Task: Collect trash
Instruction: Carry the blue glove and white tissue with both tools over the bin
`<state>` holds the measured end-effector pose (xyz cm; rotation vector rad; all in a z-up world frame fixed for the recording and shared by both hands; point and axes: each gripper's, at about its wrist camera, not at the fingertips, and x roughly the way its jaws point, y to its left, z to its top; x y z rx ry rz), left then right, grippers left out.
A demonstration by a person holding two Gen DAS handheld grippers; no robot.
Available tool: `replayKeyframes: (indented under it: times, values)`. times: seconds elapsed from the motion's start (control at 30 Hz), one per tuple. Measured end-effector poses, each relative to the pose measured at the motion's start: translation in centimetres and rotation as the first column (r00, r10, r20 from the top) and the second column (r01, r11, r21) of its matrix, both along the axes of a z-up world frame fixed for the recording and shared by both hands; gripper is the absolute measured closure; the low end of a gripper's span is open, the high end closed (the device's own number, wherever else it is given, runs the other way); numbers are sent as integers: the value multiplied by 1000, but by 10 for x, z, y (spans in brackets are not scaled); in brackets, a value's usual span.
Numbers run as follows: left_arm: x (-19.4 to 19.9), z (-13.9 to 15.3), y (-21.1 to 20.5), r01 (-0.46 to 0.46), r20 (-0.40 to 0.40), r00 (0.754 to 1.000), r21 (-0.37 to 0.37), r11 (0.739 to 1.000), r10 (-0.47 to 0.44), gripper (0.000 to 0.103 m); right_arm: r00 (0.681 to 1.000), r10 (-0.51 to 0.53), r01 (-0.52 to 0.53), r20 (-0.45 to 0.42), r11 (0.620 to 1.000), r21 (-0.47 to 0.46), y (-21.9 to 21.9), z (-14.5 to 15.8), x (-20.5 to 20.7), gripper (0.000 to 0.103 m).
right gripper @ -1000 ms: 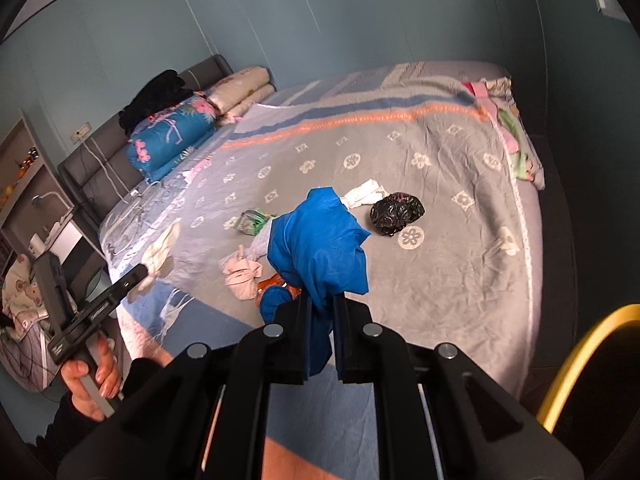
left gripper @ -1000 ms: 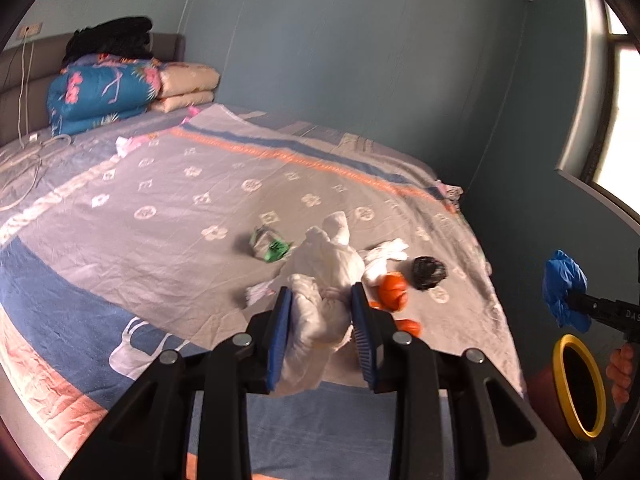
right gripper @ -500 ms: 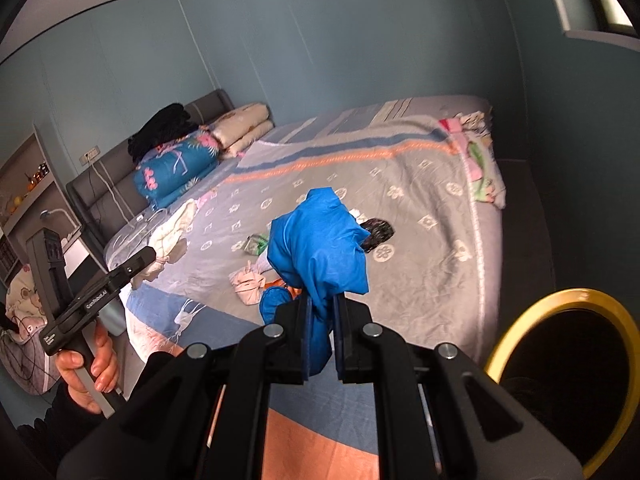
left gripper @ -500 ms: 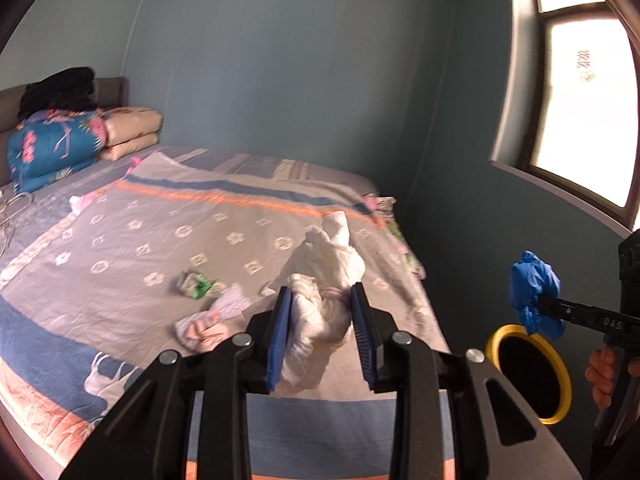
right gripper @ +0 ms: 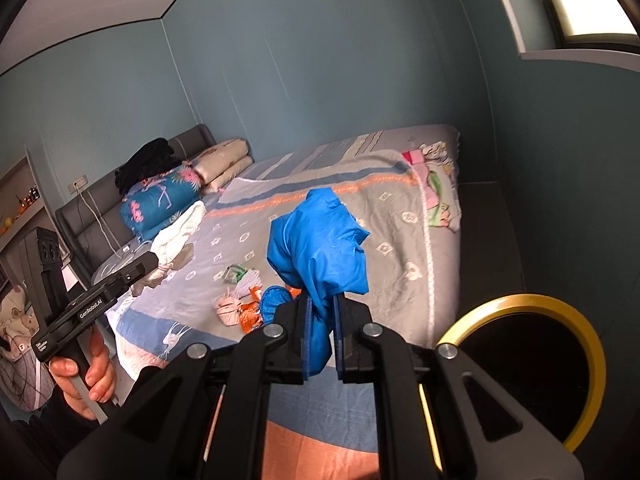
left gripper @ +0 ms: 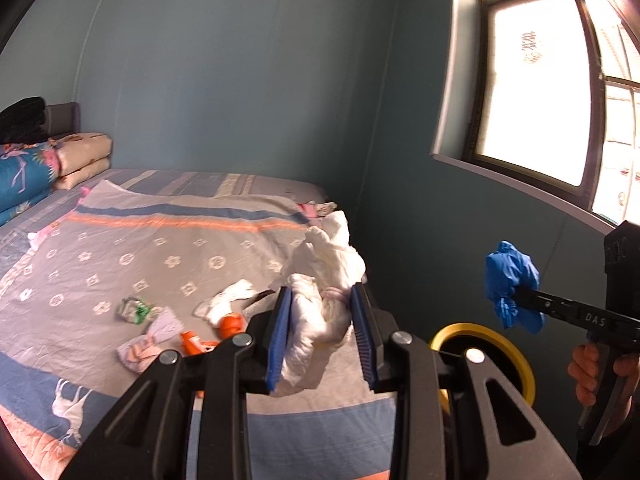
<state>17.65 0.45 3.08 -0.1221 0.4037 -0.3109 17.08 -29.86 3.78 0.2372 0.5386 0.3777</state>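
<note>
Both my grippers now turn from the bed (left gripper: 208, 248) toward the yellow-rimmed bin (right gripper: 584, 344), which shows more fully than a second ago.
My left gripper (left gripper: 322, 328) clamps the white wad (left gripper: 324, 280); my right gripper (right gripper: 320, 336) clamps the blue wad (right gripper: 320, 248). Nothing is dropped yet; orange scraps (left gripper: 230, 326) remain at 9 o'clock. Only the right view shows shelves (right gripper: 20, 200) at 9 o'clock.

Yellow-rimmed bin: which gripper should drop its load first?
Probably right. The right gripper holds the blue wad nearest the bin; the left gripper holds the white wad over the bed.
</note>
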Motion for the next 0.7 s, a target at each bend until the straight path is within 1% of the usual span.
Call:
replayKeyframes:
  times: [0.3,0.47,0.7]
  values:
    - [8,4,-55,108,-11,994,6,994,-108,75,996,-85,84,18,996,17,-39,7,-19,94]
    - [11,0,-94,170,-24,985,28,985,-169,75,989,-147,146,18,989,24,-66,5,-24,94]
    - [22,-12,-142,249,-58,967,31,968,-247,75,974,-227,226,7,974,18,-98,-5,-27,94]
